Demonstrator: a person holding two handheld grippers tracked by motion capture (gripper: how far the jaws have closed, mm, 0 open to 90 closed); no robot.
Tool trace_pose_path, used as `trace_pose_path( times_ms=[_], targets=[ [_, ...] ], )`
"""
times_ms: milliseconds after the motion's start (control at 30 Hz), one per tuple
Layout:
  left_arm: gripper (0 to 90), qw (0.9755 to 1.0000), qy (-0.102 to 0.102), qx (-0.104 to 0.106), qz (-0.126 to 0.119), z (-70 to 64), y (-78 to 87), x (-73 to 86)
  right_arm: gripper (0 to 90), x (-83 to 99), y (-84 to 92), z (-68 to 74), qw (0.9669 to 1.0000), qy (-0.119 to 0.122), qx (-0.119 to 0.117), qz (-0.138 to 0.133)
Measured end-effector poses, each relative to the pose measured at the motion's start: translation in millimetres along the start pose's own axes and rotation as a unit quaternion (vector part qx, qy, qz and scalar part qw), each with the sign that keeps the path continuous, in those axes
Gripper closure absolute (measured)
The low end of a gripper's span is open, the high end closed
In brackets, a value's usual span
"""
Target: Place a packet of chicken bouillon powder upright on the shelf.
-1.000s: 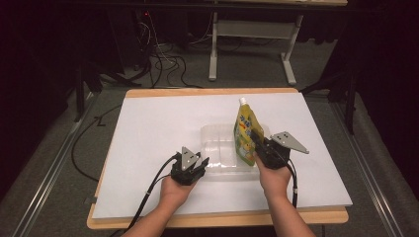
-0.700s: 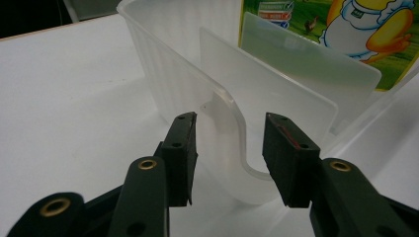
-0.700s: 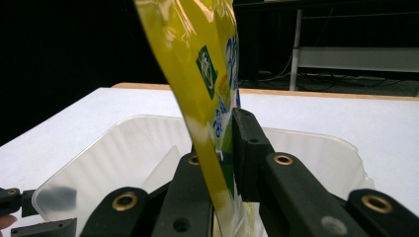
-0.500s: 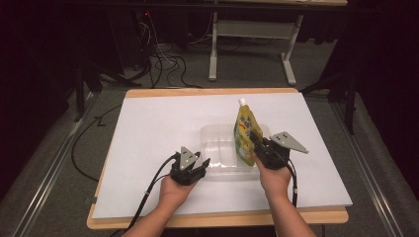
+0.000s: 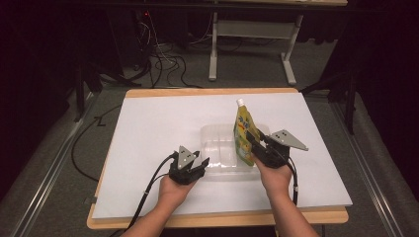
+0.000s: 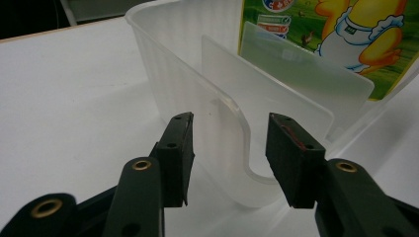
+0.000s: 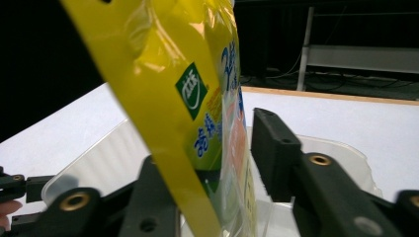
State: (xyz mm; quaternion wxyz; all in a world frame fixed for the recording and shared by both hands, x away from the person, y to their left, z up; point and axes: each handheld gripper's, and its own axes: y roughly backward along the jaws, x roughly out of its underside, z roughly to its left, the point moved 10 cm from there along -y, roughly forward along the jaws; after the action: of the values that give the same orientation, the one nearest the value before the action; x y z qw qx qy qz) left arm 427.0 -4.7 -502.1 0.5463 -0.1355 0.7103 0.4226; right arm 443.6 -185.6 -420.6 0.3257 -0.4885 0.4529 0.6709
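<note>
Astride container (image 6: pixel 197 84) rim, left gripper's (image 6: pixel 228 158) parted jaws.

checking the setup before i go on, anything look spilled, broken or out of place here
Nothing spilled or broken. The yellow pouch stands upright at the right end of the clear tub, between the right gripper's jaws. The left gripper is open, its jaws straddling the tub's near rim.
</note>
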Motion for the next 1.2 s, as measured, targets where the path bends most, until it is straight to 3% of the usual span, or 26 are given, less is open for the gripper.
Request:
trace_pose_path(
  times_ms=[233, 400, 600, 833, 867, 900, 933, 967, 1000, 1067, 1100, 1133, 1167, 1200],
  targets=[
    [50.4, 0.9999, 0.004, 0.011, -0.006, -1.8, 5.6, -3.2, 46.8, 0.8, 1.9, 6.1, 0.9996, 0.014, -0.023, 0.009],
    [49.0, 0.9996, 0.012, 0.019, -0.015, -2.2, 17.0, -7.7, 40.9, 2.6, 9.4, 12.4, 0.9988, 0.027, -0.039, 0.011],
    [42.7, 0.9992, 0.025, 0.028, -0.017, 1.0, 32.8, -9.7, 35.4, 2.5, 30.5, 13.5, 0.9981, 0.028, -0.055, 0.004],
    [37.1, 0.9997, 0.018, 0.002, -0.013, 22.5, 50.6, -8.0, 29.8, 10.6, 59.5, -0.7, 0.9966, 0.057, -0.059, 0.006],
    [36.4, 0.9997, 0.017, -0.015, -0.009, 35.5, 58.5, -5.4, 29.2, 13.2, 67.4, -12.8, 0.9967, 0.065, -0.05, 0.003],
    [36.0, 0.9997, 0.017, -0.015, -0.009, 35.5, 58.5, -5.4, 28.5, 14.6, 70.3, -21.1, 0.997, 0.062, -0.045, 0.003],
    [36.0, 0.9995, 0.02, -0.025, -0.007, 43.1, 62.7, -3.3, 28.5, 14.6, 70.3, -21.1, 0.997, 0.062, -0.045, 0.003],
    [35.5, 0.9991, 0.019, -0.038, -0.003, 51.7, 67.2, -0.2, 27.6, 19.3, 75.3, -41.5, 0.9979, 0.057, -0.028, 0.011],
    [35.5, 0.9986, 0.018, -0.051, 0.002, 60.3, 71.4, 3.8, 27.6, 19.3, 75.3, -41.5, 0.9979, 0.057, -0.028, 0.011],
    [34.5, 0.997, 0.022, -0.072, 0.015, 78.5, 80.3, 14.7, 27.8, 25.5, 80.7, -67.2, 0.9987, 0.049, -0.003, 0.012],
    [33.8, 0.9959, 0.023, -0.084, 0.021, 88.0, 85.4, 21.6, 29.7, 33.1, 83.7, -88.6, 0.9988, 0.043, 0.02, 0.015],
    [33.7, 0.9946, 0.018, -0.099, 0.027, 98.0, 91.0, 29.8, 31.8, 38.3, 84.4, -100.5, 0.9985, 0.043, 0.031, 0.016],
    [33.7, 0.9925, 0.006, -0.118, 0.031, 108.1, 96.7, 40.2, 31.8, 38.3, 84.4, -100.5, 0.9985, 0.043, 0.031, 0.016],
    [33.7, 0.9884, -0.009, -0.144, 0.047, 120.8, 102.4, 56.7, 33.5, 44.5, 84.6, -111.7, 0.9981, 0.045, 0.037, 0.019]
  ],
)
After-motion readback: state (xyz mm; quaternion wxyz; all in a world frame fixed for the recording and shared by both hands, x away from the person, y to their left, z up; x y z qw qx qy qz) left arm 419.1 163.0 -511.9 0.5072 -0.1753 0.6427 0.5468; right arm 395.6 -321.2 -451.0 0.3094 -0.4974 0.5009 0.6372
